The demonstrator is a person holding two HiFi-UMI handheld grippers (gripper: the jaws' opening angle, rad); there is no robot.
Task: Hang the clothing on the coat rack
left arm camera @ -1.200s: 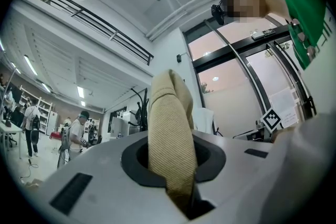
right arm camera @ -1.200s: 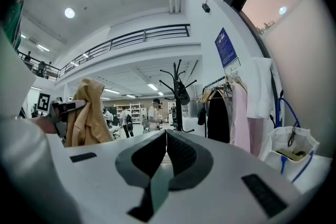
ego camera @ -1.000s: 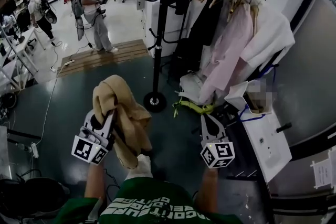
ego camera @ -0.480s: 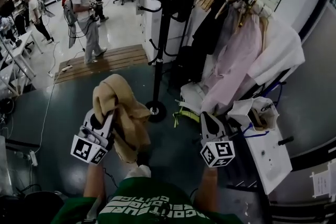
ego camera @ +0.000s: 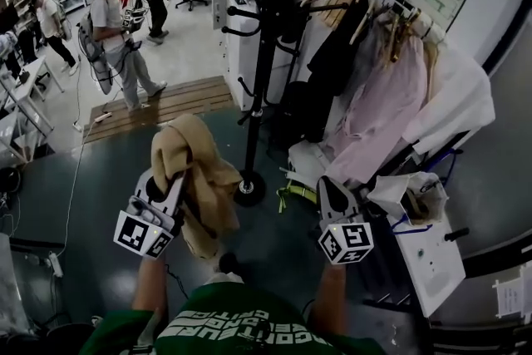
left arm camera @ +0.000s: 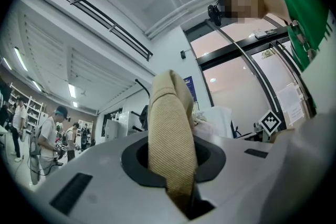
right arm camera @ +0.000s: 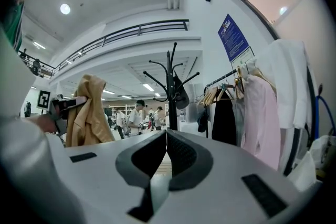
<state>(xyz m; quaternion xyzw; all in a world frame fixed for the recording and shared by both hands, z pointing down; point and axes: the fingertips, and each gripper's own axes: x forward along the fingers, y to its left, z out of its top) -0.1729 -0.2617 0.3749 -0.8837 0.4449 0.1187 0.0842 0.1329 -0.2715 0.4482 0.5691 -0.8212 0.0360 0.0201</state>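
**Tan garment held up in front of the coat rack, not yet hung**

The tan garment (ego camera: 198,179) is bunched over the left gripper (ego camera: 170,183), whose jaws are clamped on a fold of it. The rest of the cloth spills down either side, clear of the floor, probably so it doesn't drag. The right gripper (ego camera: 327,183) sits alongside, apart from the cloth, its jaws pressed together on nothing. I'd guess it is kept free to spread a collar or loop when the time comes. The black coat rack (ego camera: 268,54) stands just ahead, between the two grippers, and several of its hooks look bare. To its right is a clothes rail (ego camera: 391,87) crowded with shirts on hangers. Other people (ego camera: 112,29) stand well back across the room.
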